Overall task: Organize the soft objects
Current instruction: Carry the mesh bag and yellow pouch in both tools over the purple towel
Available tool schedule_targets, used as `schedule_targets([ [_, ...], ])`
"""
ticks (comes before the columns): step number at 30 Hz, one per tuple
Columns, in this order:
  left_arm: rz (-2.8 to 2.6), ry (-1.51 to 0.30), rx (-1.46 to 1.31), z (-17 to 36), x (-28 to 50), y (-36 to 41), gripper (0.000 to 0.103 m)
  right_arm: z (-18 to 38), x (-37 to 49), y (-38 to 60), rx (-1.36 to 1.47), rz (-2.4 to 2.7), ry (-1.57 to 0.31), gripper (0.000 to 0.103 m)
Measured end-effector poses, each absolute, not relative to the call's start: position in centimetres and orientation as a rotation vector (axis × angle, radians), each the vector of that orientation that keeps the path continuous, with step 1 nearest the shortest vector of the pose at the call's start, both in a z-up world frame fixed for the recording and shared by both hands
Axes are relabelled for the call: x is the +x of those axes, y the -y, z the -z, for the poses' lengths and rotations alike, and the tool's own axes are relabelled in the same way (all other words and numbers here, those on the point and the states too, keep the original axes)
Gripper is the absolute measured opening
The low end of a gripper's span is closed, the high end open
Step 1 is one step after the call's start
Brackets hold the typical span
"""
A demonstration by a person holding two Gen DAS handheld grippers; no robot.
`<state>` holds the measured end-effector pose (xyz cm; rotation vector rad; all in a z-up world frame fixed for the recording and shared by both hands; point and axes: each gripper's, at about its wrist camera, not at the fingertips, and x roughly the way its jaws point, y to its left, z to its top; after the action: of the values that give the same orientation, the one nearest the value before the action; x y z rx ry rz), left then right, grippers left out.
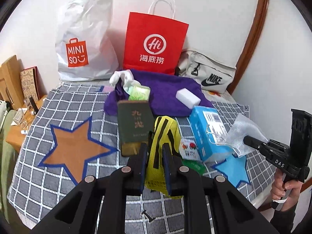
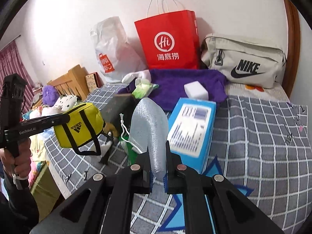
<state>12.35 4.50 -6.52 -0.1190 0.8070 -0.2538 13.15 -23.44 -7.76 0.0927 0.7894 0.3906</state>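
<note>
My left gripper (image 1: 155,149) is shut on a small yellow bag with black straps (image 1: 165,130) and holds it above the checked blanket. The right wrist view shows that bag (image 2: 81,126) hanging from the left gripper (image 2: 66,118) at the left. My right gripper (image 2: 158,154) is shut on a translucent white drawstring pouch (image 2: 148,122), which stands up between its fingers. The left wrist view shows the pouch (image 1: 241,134) on the right gripper (image 1: 246,138) at the right edge. A purple towel (image 1: 165,89) lies behind, with a white foam block (image 1: 188,96) on it.
A blue box (image 1: 208,132), a dark green book (image 1: 134,124) and a green packet (image 1: 140,93) lie on the blanket (image 1: 58,175). Against the wall stand a white plastic bag (image 1: 83,44), a red paper bag (image 1: 156,44) and a beige sports bag (image 2: 245,66). A wooden side table (image 1: 21,128) is at the left.
</note>
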Motion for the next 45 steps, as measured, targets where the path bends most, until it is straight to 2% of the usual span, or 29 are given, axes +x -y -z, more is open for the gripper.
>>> schedule_targets([
  [22, 0.307, -0.761, -0.186, 2.6, 17.7, -4.7, 0.015, 5.3, 20.0, 22.7, 0.080, -0.404, -0.769, 0.008],
  [31, 0.118, -0.890, -0.082, 8.2, 18.9, -4.8, 0.015, 7.3, 20.1, 21.3, 0.057, -0.438, -0.821, 0.008],
  [37, 0.073, -0.869, -0.072, 7.8, 18.9, -5.6, 0.015, 8.5, 19.6, 19.2, 0.034, -0.498, -0.859, 0.008],
  [45, 0.096, -0.858, -0.096, 7.5, 19.3, -6.2, 0.015, 12.4, 18.7, 13.4, -0.133, -0.523, -0.982, 0.007],
])
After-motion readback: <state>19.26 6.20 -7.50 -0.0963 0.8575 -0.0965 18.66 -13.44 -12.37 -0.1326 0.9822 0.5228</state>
